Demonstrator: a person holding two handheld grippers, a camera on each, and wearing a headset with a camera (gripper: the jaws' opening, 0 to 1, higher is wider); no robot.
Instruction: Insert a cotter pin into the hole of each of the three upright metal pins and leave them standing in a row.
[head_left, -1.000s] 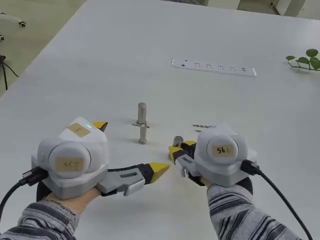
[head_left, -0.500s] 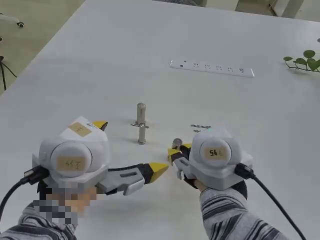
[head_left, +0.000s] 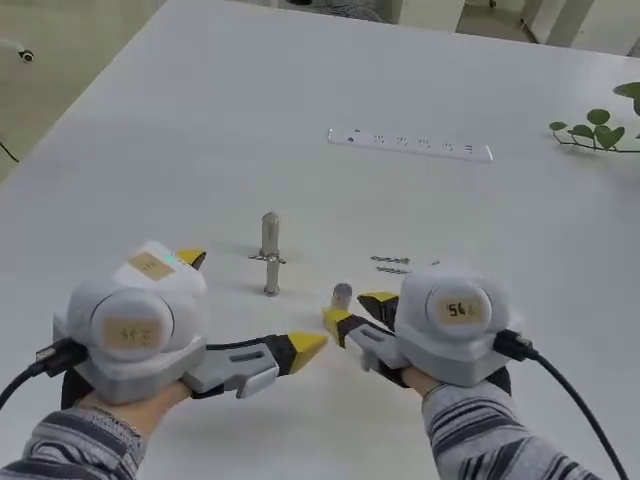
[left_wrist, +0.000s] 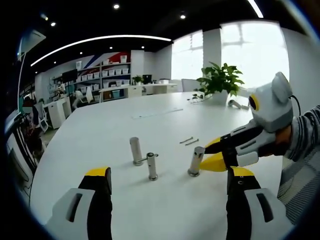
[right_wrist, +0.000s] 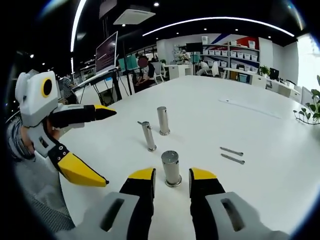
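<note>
Three standing on the white table (head_left: 150, 130) in the head view: rear pin (head_left: 270, 230), front pin (head_left: 271, 277) just before it with a cotter pin (head_left: 268, 258) crosswise through its top, third pin (head_left: 342, 295) apart to the right. Left gripper (head_left: 245, 302) spread wide, one yellow tip beside the two paired pins, the other reaching toward the right gripper (head_left: 357, 310). Third pin right at the right gripper's yellow tips; touching or apart, cannot tell from here. Two loose cotter pins (head_left: 390, 265) flat on the table just beyond, a power strip (head_left: 410, 145) and a plant (head_left: 598, 125) farther off. From the left gripper view: own jaws far apart with nothing between them, rear pin (left_wrist: 135, 150), front pin (left_wrist: 151, 166) and third pin (left_wrist: 196, 161) all ahead, right gripper (left_wrist: 214, 153) coming in from the right with its tips at the third pin. From the right gripper view: third pin (right_wrist: 171, 168) upright between the two jaw tips, a sliver of table visible on either side, so straddled and not clamped; front pin (right_wrist: 148, 136) and rear pin (right_wrist: 162, 120) beyond, left gripper (right_wrist: 100, 145) gaping at the left, loose cotter pins (right_wrist: 231, 155) to the right.
</note>
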